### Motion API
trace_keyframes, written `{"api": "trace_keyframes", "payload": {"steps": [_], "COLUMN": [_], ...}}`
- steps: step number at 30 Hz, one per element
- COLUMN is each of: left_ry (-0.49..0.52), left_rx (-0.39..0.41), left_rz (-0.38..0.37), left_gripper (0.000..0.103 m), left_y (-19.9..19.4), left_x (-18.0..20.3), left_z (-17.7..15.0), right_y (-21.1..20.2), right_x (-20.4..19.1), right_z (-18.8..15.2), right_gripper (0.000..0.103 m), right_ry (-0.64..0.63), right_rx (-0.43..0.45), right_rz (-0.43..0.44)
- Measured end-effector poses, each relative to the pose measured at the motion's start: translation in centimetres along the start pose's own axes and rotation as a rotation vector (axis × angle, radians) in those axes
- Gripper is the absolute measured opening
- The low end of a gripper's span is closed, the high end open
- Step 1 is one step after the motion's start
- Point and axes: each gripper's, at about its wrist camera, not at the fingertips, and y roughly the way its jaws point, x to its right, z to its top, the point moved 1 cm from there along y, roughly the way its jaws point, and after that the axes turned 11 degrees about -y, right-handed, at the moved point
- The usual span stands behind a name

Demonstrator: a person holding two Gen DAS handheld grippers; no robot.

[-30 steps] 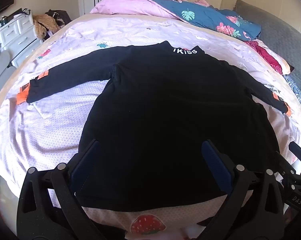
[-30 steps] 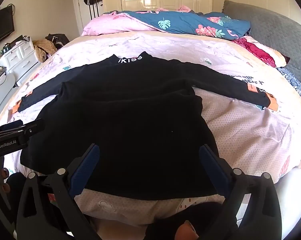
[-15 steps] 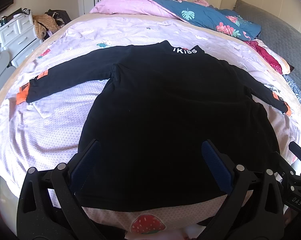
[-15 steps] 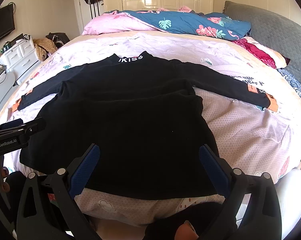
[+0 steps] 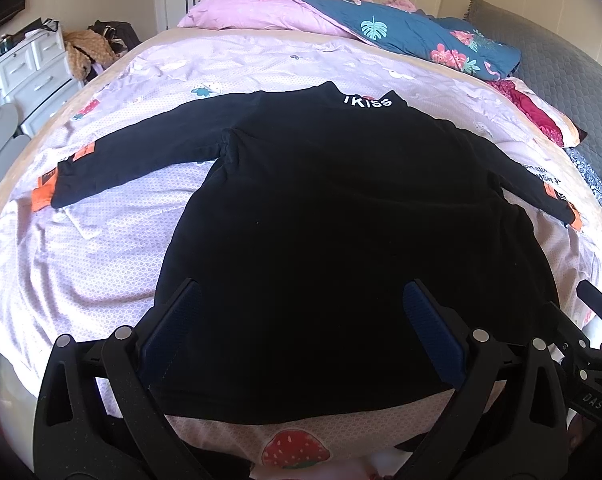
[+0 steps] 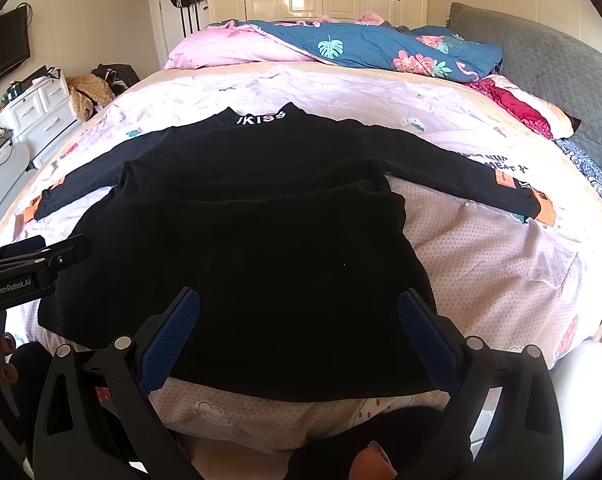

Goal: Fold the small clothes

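A: Both grippers, left gripper (image 5: 299, 320) and right gripper (image 6: 299, 324), hover with jaws apart and empty above the hem of the black top (image 5: 341, 220), which lies flat on the bed (image 5: 81, 264).
B: Soft, light, floppy. I'd pinch a sleeve cuff (image 5: 61, 184) first.

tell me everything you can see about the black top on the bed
The black top is long-sleeved, of soft matte knit, with white "KISS" lettering at the high collar and orange patches by both cuffs. It lies flat, unfolded, on the pale patterned sheet, sleeves spread wide, hem nearest the cameras. Neither tool is gripping it.
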Motion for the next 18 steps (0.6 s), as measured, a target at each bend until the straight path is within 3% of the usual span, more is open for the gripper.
{"api": "trace_keyframes", "payload": {"steps": [18], "left_ry": [0.003], "left_rx": [0.002], "left_rz": [0.002], "left_gripper": [0.095], "left_y": [-0.04], "left_x": [-0.02], "left_z": [0.15], "right_y": [0.21], "right_x": [-0.18], "right_z": [0.21], "right_gripper": [0.099], "right_ry": [-0.005], "right_rx": [0.002], "right_rz": [0.002]}}
